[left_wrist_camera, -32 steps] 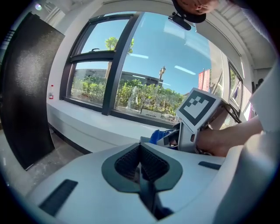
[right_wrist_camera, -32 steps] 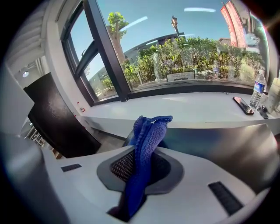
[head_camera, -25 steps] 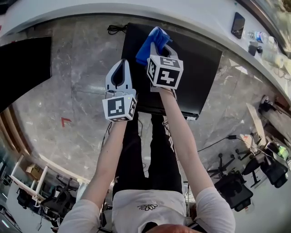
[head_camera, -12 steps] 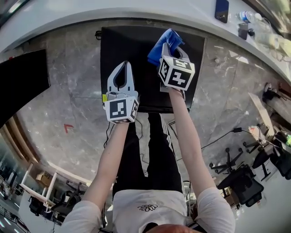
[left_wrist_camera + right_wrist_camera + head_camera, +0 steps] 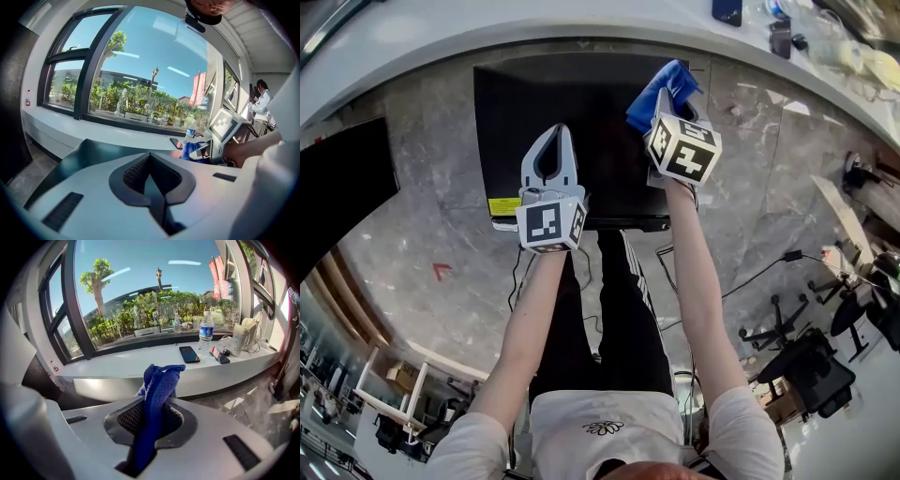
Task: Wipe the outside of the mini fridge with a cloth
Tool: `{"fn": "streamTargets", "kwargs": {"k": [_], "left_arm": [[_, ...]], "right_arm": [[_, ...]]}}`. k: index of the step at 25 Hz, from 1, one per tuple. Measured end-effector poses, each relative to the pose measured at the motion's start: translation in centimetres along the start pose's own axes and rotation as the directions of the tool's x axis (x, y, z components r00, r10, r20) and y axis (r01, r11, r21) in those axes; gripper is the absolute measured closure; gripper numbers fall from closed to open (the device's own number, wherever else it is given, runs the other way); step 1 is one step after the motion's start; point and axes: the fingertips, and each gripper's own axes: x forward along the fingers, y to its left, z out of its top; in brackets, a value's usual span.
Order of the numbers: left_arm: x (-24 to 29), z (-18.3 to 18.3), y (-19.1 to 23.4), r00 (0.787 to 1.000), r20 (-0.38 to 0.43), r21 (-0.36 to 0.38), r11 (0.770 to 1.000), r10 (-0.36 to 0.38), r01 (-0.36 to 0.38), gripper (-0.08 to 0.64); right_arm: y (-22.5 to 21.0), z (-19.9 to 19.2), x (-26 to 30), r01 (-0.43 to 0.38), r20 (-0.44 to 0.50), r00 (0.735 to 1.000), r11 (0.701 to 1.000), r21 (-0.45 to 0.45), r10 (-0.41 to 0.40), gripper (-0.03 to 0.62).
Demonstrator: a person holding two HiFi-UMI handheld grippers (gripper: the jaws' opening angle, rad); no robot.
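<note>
One cloth (image 5: 157, 380) pinched in right gripper (image 5: 659, 101) over mini fridge (image 5: 581, 112); left gripper (image 5: 550, 133) closed

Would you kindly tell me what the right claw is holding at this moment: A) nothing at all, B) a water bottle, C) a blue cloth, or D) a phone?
C: in the right gripper view the right claw is shut on a blue cloth that sticks up from between its jaws, and the head view shows that cloth over the back right corner of the black fridge.
</note>
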Motion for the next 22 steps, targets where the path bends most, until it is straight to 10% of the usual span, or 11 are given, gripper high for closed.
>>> {"fn": "streamTargets", "kwargs": {"k": [22], "left_arm": [[0.2,-0.9,-0.2,1.0,-0.007,0.002,1.0,0.0,0.0,0.555]], "right_arm": [[-8.2,0.5,-2.7,0.163,0.047,0.985,0.982,0.097,-0.168,0.526]]}}
